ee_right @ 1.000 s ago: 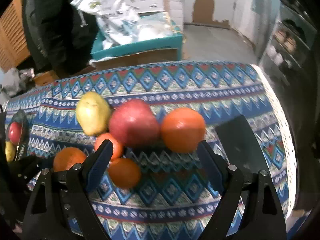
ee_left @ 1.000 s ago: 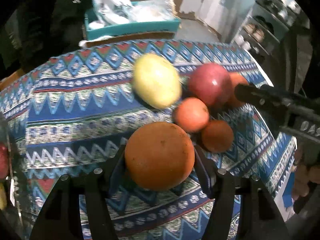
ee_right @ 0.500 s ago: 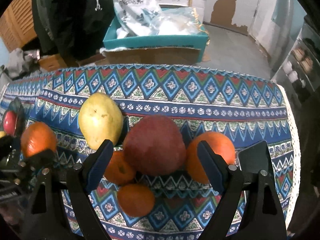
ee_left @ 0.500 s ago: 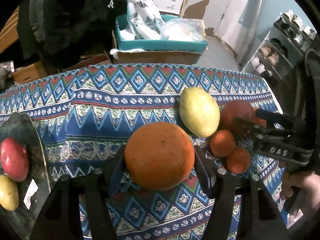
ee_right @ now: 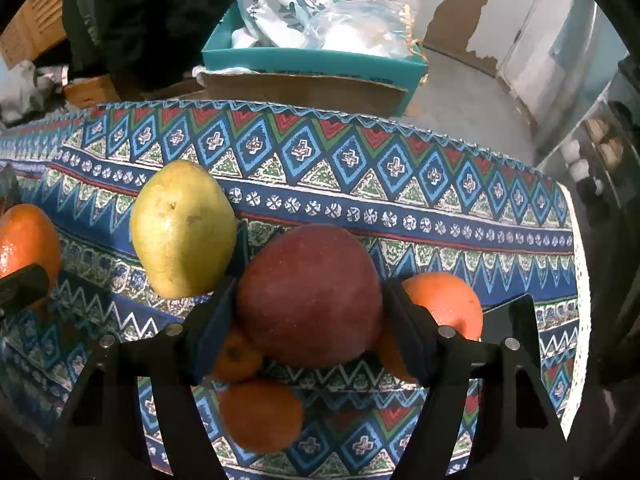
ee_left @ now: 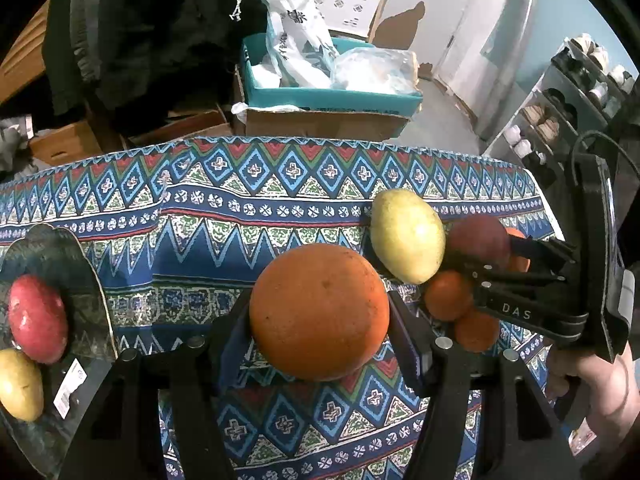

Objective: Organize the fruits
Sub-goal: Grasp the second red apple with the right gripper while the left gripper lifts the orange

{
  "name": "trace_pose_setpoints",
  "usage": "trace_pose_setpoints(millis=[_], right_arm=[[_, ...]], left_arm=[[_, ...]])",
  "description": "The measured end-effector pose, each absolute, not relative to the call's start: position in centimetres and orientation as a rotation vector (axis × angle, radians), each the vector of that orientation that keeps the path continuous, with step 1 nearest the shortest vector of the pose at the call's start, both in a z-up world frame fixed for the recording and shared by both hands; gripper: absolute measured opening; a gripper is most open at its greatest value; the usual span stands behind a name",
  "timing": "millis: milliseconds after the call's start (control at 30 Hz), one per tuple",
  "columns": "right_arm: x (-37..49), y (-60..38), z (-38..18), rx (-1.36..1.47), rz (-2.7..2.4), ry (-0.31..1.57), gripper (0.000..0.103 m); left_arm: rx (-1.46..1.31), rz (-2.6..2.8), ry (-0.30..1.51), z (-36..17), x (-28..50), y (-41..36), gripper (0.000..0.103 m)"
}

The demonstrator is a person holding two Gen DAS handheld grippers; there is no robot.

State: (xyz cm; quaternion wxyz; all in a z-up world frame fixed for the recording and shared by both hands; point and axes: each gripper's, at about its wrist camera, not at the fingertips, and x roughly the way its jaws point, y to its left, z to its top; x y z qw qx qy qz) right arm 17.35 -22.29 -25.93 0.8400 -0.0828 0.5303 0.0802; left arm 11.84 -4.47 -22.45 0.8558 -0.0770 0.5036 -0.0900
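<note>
My left gripper (ee_left: 318, 320) is shut on a large orange (ee_left: 319, 312) and holds it above the patterned tablecloth (ee_left: 200, 240). My right gripper (ee_right: 310, 316) is shut on a red apple (ee_right: 308, 294), which sits in a cluster with a yellow-green pear (ee_right: 182, 228), a big orange (ee_right: 444, 306) and two small oranges (ee_right: 260, 416). The right gripper also shows in the left wrist view (ee_left: 520, 276), among those fruits. A dark tray (ee_left: 60, 264) at the left holds a red apple (ee_left: 36, 318) and a yellow fruit (ee_left: 18, 384).
Beyond the table's far edge stands a cardboard box with a teal tray of plastic bags (ee_left: 320, 92). A dark jacket (ee_left: 152, 32) hangs at the back left. A shelf rack (ee_left: 580, 92) stands at the right. The table's right edge (ee_right: 576, 280) is close to the fruit cluster.
My left gripper has carried the orange leftward, away from the cluster, bringing the tray into view. My right gripper has moved in and closed on the red apple.
</note>
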Motion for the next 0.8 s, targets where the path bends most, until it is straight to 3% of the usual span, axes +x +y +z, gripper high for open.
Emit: trace_pose_setpoints(millis=[800], right_arm=[[12.2, -22.1, -17.1, -0.042, 0.189, 0.928, 0.072]], left_arm=[[-0.155, -0.137, 0.936, -15.7, 8.2, -1.6, 0.065]])
